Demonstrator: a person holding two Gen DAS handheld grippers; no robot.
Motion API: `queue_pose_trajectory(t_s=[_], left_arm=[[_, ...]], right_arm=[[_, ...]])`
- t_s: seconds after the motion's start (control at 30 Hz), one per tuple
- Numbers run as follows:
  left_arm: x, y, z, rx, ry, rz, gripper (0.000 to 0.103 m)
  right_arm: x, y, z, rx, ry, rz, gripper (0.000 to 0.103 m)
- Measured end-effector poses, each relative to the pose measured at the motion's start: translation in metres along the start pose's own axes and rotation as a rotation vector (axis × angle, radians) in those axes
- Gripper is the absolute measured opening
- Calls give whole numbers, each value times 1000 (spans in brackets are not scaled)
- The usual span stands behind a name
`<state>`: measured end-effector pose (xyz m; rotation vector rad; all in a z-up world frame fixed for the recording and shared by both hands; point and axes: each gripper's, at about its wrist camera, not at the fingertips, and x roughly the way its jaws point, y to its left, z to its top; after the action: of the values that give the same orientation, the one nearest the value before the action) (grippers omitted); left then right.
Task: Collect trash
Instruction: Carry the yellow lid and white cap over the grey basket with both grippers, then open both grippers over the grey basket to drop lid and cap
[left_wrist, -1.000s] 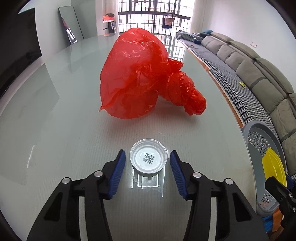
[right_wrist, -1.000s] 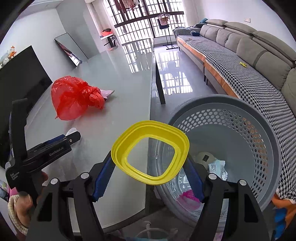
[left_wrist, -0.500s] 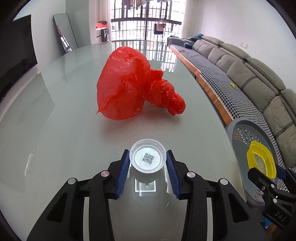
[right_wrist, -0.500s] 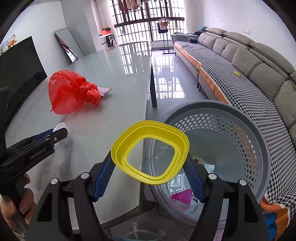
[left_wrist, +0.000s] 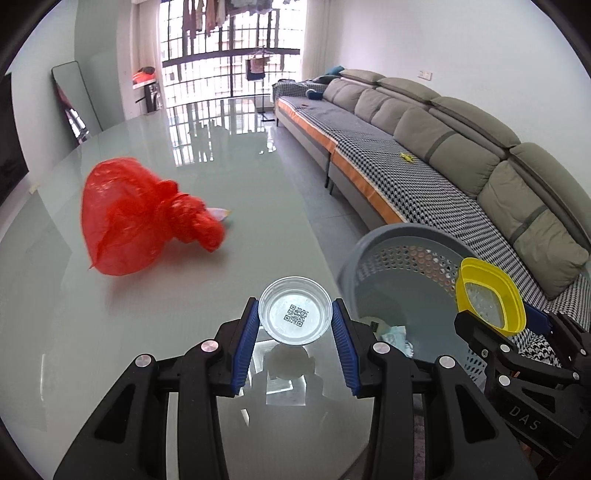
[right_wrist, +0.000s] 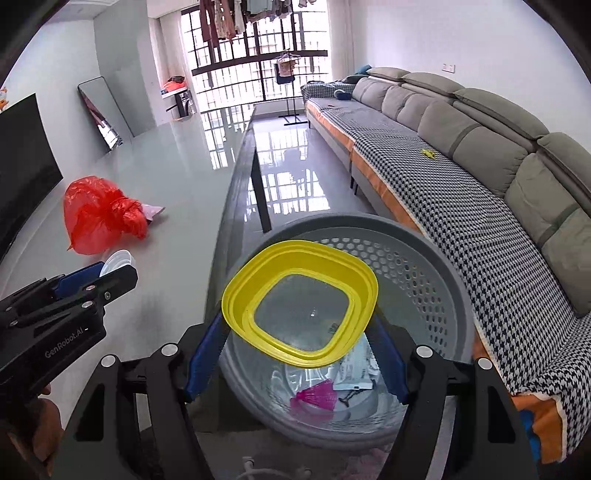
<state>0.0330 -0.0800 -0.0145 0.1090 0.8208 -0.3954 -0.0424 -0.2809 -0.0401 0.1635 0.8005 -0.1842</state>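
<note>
Fingers (left_wrist: 248, 347) on my left gripper (left_wrist: 295, 345) pinch the clear round lid (left_wrist: 295, 315), lifted off the glass surface (left_wrist: 147, 332). My right gripper (right_wrist: 297, 354) grips the yellow-rimmed lid (right_wrist: 301, 301) above the grey basket (right_wrist: 436, 266). Red bag (left_wrist: 144, 218) lies on the surface.

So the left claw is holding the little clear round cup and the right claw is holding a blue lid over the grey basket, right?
Nearly. The lid is yellow, not blue, as the right wrist view shows. The right claw does hold it over the grey perforated basket, and the left claw holds the little clear round cup.
</note>
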Motion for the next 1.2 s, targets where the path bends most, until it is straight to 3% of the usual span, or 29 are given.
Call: queue_pose_trajectory(t_s=[0.53, 0.87, 1.2], left_arm=[[34, -97, 0, 171, 70, -91, 39], [56, -111, 4, 185, 110, -77, 39], [66, -112, 9, 169, 126, -60, 40]], right_arm=[[9, -109, -16, 157, 27, -102, 70], [30, -124, -22, 165, 61, -137, 70], [43, -115, -19, 140, 69, -133, 70]])
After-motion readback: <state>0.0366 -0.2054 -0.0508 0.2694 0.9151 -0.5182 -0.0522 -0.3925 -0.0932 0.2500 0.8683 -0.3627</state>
